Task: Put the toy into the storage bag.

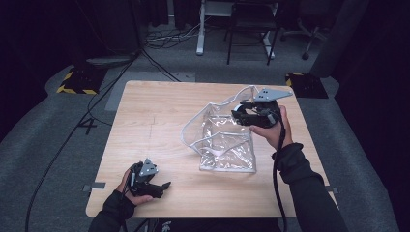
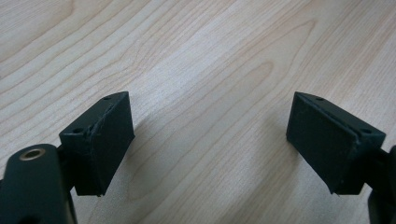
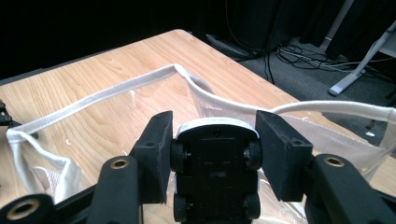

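Note:
A clear plastic bag [image 1: 227,145] with a white trimmed rim [image 3: 116,91] lies open on the wooden table [image 1: 154,111], right of centre. My right gripper [image 1: 241,114] hovers over the bag's open mouth at its far right side. In the right gripper view, the right gripper [image 3: 215,120] is shut on a small toy car [image 3: 216,168], whose black underside and wheels face the camera. My left gripper [image 1: 163,186] rests near the table's front left edge. In the left gripper view, the left gripper [image 2: 210,121] is open, with bare wood between its jaws.
The table stands on grey carpet with cables [image 1: 72,130] trailing along the left. Beyond the far edge are desk legs [image 1: 200,29], a chair base [image 1: 307,36] and yellow-black striped blocks [image 1: 77,82].

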`<move>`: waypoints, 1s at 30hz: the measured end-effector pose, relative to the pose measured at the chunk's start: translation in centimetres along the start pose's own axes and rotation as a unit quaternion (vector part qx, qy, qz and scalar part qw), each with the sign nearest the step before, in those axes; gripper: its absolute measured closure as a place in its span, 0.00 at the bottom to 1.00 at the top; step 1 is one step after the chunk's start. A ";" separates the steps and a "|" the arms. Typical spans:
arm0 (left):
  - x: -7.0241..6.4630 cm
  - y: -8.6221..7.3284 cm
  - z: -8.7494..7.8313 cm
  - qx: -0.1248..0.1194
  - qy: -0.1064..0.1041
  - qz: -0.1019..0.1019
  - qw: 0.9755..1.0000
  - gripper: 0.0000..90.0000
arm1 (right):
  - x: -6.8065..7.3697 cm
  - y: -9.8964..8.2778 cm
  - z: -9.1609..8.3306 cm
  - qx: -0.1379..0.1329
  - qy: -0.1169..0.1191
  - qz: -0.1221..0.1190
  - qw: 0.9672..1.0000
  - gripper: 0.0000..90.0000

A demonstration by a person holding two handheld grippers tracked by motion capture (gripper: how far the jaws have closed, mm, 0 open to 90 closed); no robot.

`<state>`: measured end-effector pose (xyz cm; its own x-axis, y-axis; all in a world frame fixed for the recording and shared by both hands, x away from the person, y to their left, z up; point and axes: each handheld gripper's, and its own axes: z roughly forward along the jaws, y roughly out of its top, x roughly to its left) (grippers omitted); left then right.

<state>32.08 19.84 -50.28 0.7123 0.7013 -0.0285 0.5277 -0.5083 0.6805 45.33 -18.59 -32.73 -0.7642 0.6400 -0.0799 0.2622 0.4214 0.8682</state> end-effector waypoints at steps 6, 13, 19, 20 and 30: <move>0.0 0.0 0.0 0.000 0.000 0.000 1.000 0.17 | -0.1 -0.4 0.2 0.018 -0.001 -0.003 1.000 0.54; 0.0 0.0 0.0 0.000 0.000 0.000 1.000 0.17 | -0.1 -0.1 0.1 0.045 -0.006 -0.012 0.999 0.54; 0.0 0.0 0.0 0.000 -0.001 0.000 1.000 0.17 | -0.2 0.6 0.6 0.054 -0.002 -0.015 0.998 0.54; 0.0 0.0 0.1 0.000 -0.002 0.000 1.000 0.17 | -0.3 0.6 0.8 0.057 0.001 -0.013 0.998 0.54; 0.0 0.0 0.0 0.000 -0.001 0.001 1.000 0.17 | -0.9 0.9 1.8 0.131 0.032 -0.023 0.991 0.54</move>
<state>32.12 19.79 -50.28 0.7136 0.6999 -0.0281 0.5265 -0.5094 0.6807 47.31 -17.64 -32.80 -0.8123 0.5781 -0.0770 0.3648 0.6067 0.7063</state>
